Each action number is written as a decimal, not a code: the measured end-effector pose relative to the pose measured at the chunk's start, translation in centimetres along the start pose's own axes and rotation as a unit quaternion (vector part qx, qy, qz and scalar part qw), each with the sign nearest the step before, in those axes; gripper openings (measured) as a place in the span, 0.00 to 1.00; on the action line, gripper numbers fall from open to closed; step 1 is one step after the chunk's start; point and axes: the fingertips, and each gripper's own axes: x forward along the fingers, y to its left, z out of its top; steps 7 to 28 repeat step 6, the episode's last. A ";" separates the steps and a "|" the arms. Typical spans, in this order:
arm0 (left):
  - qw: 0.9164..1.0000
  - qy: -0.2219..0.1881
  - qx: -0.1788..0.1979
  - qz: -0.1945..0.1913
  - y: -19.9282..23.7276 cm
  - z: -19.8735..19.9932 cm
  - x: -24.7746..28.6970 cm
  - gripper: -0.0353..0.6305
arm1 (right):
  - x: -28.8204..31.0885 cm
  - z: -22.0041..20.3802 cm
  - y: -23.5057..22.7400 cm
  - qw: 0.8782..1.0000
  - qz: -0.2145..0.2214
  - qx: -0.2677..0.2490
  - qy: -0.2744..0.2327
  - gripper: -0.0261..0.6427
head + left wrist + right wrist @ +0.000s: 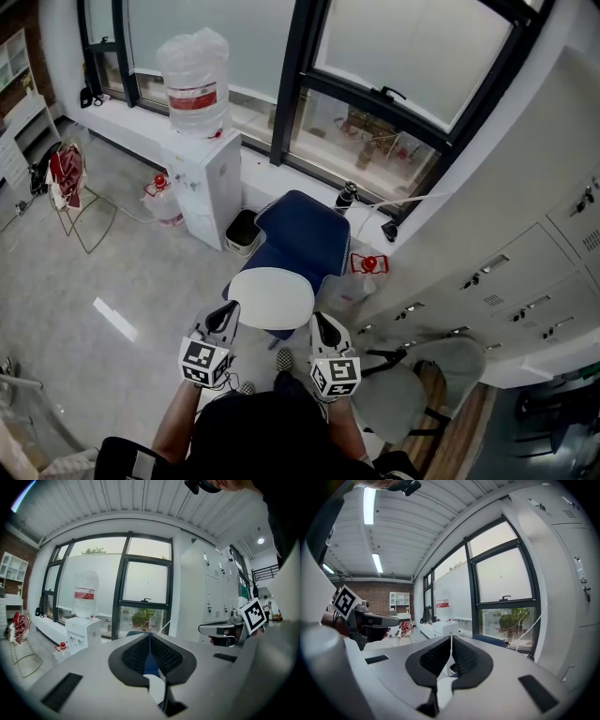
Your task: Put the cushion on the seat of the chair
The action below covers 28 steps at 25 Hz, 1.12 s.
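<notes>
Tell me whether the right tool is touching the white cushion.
Touching. The right gripper view shows the right tool shut on the white cushion; the head view shows its tip at the cushion's rim.

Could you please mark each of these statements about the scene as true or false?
1. The chair by the window is blue. True.
2. In the head view, the water dispenser stands to the right of the chair. False: it stands to the chair's left, with a large bottle on top.
3. The left gripper and the right gripper each have their jaws closed on the near edge of the cushion. True.
4. The cushion is red. False: it is white.
5. The cushion lies on the floor beside the chair. False: it is over the chair's seat, between the two grippers.
</notes>
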 end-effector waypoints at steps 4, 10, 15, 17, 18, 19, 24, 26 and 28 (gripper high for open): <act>1.000 0.002 0.001 0.001 0.0 0.1 0.1 0.09 | 0.1 0.3 0.1 1.000 0.002 -0.001 0.000 0.09; 1.000 0.002 0.001 0.001 0.0 0.0 0.1 0.09 | 0.1 0.4 0.2 1.000 0.003 -0.001 0.001 0.09; 1.000 0.002 0.001 0.001 0.0 0.0 0.1 0.09 | 0.1 0.4 0.2 1.000 0.003 -0.001 0.001 0.09; 1.000 0.002 0.001 0.001 0.0 0.0 0.1 0.09 | 0.1 0.4 0.2 1.000 0.003 -0.001 0.001 0.09; 1.000 0.002 0.001 0.001 0.0 0.0 0.1 0.09 | 0.1 0.4 0.2 1.000 0.003 -0.001 0.001 0.09; 1.000 0.002 0.001 0.001 0.0 0.0 0.1 0.09 | 0.1 0.4 0.2 1.000 0.003 -0.001 0.001 0.09; 1.000 0.002 0.001 0.001 0.0 0.0 0.1 0.09 | 0.1 0.4 0.2 1.000 0.003 -0.001 0.001 0.09; 1.000 0.002 0.001 0.001 0.0 0.0 0.1 0.09 | 0.1 0.4 0.2 1.000 0.003 -0.001 0.001 0.09; 1.000 0.002 0.001 0.001 0.0 0.0 0.1 0.09 | 0.1 0.4 0.2 1.000 0.003 -0.001 0.001 0.09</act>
